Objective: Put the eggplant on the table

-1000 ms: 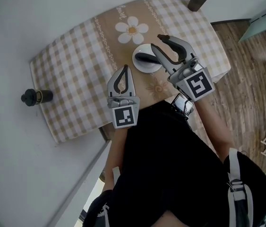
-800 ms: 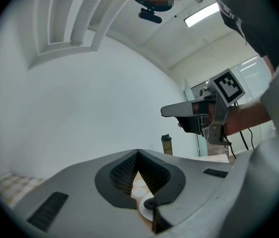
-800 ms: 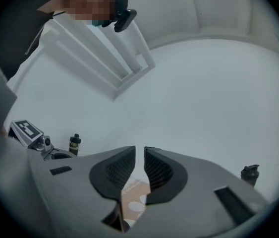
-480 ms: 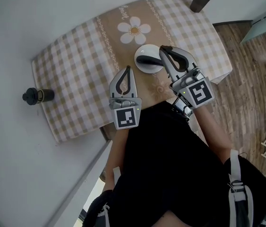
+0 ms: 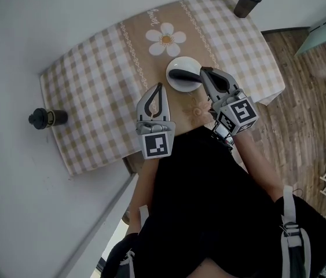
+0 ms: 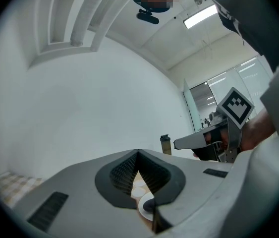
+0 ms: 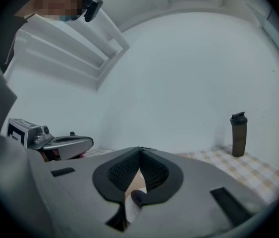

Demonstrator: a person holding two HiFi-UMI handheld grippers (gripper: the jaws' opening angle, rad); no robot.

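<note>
A dark eggplant (image 5: 181,73) lies on a white plate (image 5: 178,85) near the front of the checked table (image 5: 93,97). My right gripper (image 5: 204,70) has just closed its jaws beside the eggplant's right end; they are shut, nothing is between them, and I cannot tell if they touch it. In the right gripper view the tips (image 7: 140,149) meet, and the eggplant's end (image 7: 138,197) shows below them. My left gripper (image 5: 160,86) hangs shut and empty, left of the plate. Its view shows the eggplant (image 6: 149,205) on the plate (image 6: 143,211).
A dark shaker bottle (image 5: 248,0) stands at the table's far right corner. A second dark bottle (image 5: 46,119) lies off the table's left edge. A flower print (image 5: 166,39) marks the cloth behind the plate. Wooden floor (image 5: 301,86) lies to the right.
The right gripper's jaws went from wide open to shut, and it sank toward the plate's right side. The left gripper has barely moved. The eggplant stays on the plate.
</note>
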